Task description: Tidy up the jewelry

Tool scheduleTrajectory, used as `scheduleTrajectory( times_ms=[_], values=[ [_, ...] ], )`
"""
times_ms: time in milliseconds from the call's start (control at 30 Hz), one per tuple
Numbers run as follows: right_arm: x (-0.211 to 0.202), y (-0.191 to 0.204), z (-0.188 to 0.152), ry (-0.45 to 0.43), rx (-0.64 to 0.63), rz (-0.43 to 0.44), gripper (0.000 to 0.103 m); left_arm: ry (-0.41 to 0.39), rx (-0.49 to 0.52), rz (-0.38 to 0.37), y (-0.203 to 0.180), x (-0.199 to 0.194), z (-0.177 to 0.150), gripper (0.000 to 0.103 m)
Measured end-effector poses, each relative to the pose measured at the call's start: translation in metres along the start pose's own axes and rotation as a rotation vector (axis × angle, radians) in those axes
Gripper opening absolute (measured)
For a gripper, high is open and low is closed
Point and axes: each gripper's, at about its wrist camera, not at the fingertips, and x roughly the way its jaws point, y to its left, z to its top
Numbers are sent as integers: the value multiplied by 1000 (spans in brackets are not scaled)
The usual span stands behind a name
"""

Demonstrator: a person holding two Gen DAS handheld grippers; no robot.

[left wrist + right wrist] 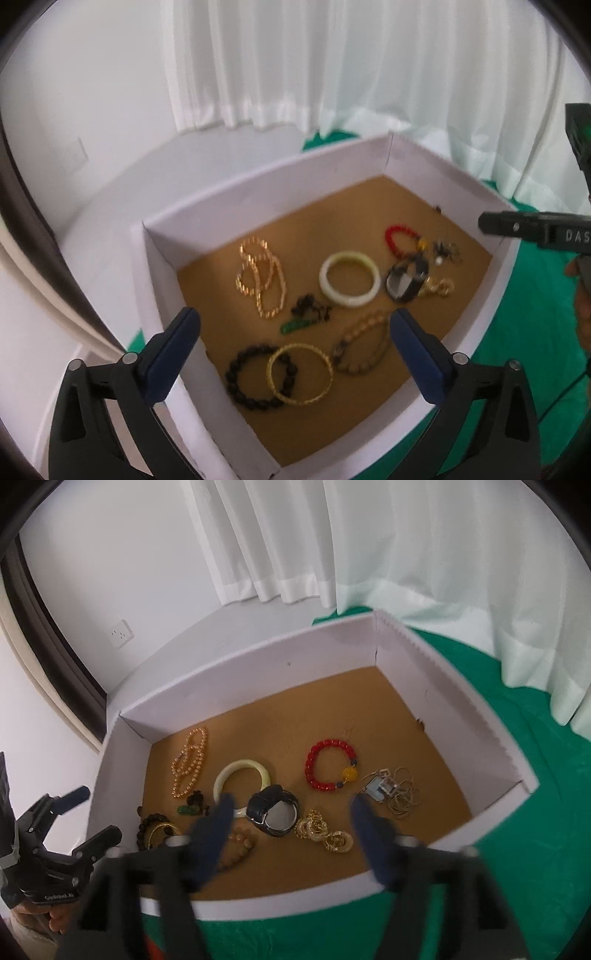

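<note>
A white box (155,258) (258,657) with a brown floor holds loose jewelry. In the left wrist view I see a gold bead necklace (260,280), a white bangle (349,282), a gold bangle (301,374), a black bead bracelet (255,376), a tan bead string (364,347) and a red bracelet (400,236). The right wrist view shows the red bracelet (330,764), a black watch (275,810), gold chain earrings (327,830) and a thin chain tangle (395,788). My left gripper (295,325) is open above the box's near side. My right gripper (290,808) is open above the watch and earrings.
The box sits on a green cloth (517,812). White curtains (406,554) and a white wall with a socket (121,633) lie behind. The left gripper shows at the left edge of the right wrist view (66,823); the right gripper shows at the right edge of the left view (517,225).
</note>
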Motion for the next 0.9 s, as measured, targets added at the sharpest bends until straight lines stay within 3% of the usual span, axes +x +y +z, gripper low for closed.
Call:
scheduleTrajectory(
  times_ms=[67, 233, 333, 433, 567, 767, 900],
  values=[
    [-5, 4, 2, 16, -17, -31, 77, -17, -17, 36, -8, -6, 4, 102],
    [-19, 17, 1, -17, -89, -105, 84, -7, -51, 90, -18, -15, 7, 102],
    [-23, 19, -2, -31, -102, -134, 85, 45, -67, 149, -21, -17, 5, 102],
    [-17, 19, -6, -2, -91, -140, 85, 90, -122, 150, -18, -16, 3, 102],
    [-5, 19, -13, 61, -74, -134, 85, 183, -177, 94, -11, -10, 2, 102],
    [-7, 37, -21, 77, -156, -157, 85, 200, -199, 163, -4, -10, 0, 102],
    [-11, 51, -19, 88, -192, -151, 85, 223, -214, 161, -1, -10, 0, 102]
  ],
)
